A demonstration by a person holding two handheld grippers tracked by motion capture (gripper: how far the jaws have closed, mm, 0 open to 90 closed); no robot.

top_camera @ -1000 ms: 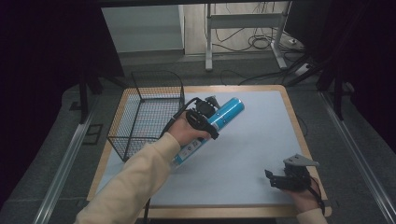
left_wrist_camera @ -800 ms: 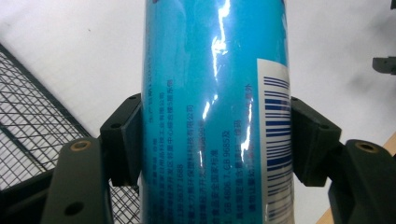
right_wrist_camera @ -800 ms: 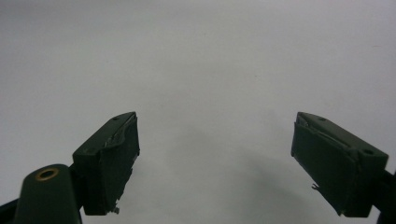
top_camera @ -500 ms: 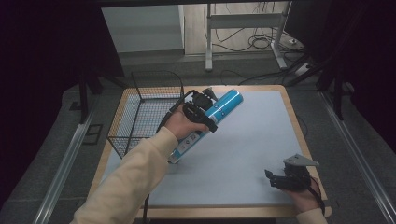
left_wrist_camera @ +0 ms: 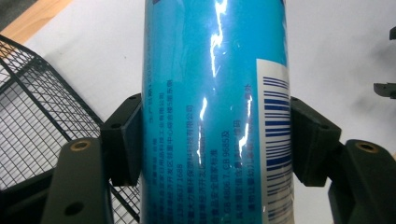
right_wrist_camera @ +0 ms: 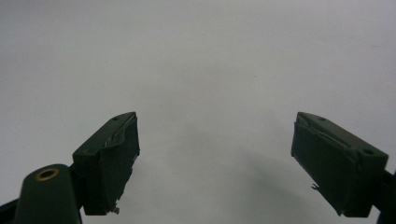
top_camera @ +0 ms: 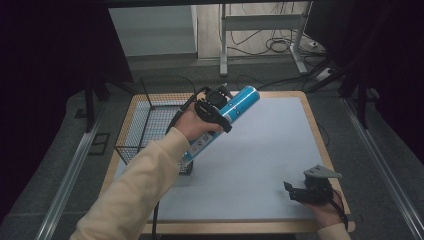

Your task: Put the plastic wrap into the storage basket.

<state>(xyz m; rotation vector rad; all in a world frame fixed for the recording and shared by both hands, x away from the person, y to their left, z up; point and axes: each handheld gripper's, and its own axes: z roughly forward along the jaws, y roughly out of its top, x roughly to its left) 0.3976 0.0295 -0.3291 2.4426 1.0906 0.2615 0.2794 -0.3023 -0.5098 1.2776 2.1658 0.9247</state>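
My left claw [top_camera: 218, 107] is clenched mid-body on the glossy blue can [left_wrist_camera: 215, 112], tilted just beside the wire basket [top_camera: 150, 120], and I fear it sliding or clipping the rim, while my right claw [right_wrist_camera: 215, 158] idles, released.

Your high view is dim around the edges, near black at 9 and 3 o'clock, while the white table mat [top_camera: 260, 150] is evenly lit from overhead. Soft shadows lie under your left gripper [top_camera: 216, 106] and the blue canister [top_camera: 222, 122]. In your left gripper view, white glare streaks run down the canister's glossy skin [left_wrist_camera: 215, 46], yet the print stays sharp. Your right gripper view is flat, greyish and slightly soft, with a faint shadow between the jaws.
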